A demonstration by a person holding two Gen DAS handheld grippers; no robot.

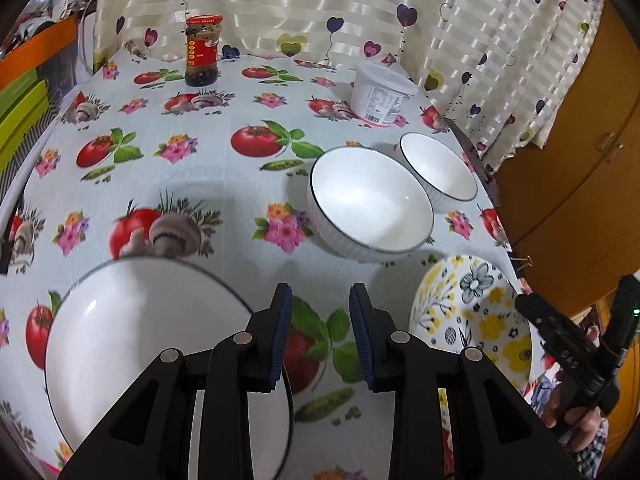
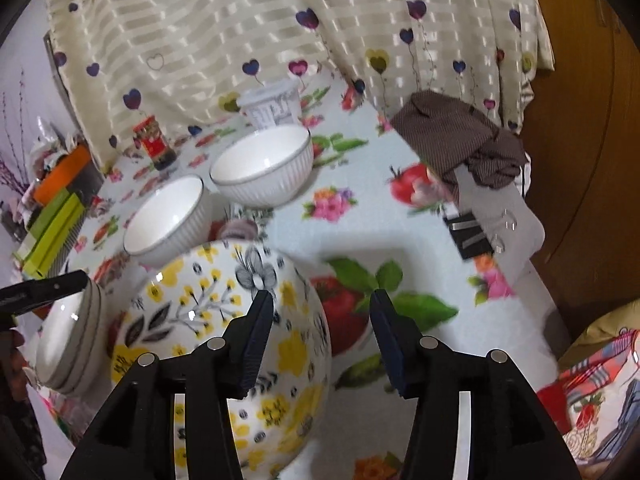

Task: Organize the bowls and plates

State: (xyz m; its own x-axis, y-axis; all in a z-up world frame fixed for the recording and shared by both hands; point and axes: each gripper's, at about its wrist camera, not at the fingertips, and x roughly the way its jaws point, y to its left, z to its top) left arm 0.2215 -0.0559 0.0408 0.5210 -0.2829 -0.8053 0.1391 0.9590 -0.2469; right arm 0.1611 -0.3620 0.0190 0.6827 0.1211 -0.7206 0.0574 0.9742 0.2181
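Both my tools empty, left tool narrow, right tool wider; floral plate lower left sits near worktop edge, a nudge could tip it off.

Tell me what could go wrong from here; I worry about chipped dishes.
1. The floral plate lies at the table's near edge with the open right gripper over it; a nudge could tip it off.
2. The two bowls sit rim to rim near the far edge; lifting one could knock the other.
3. The left gripper hangs open beside the white plate; a shallow rim pinch might slip.
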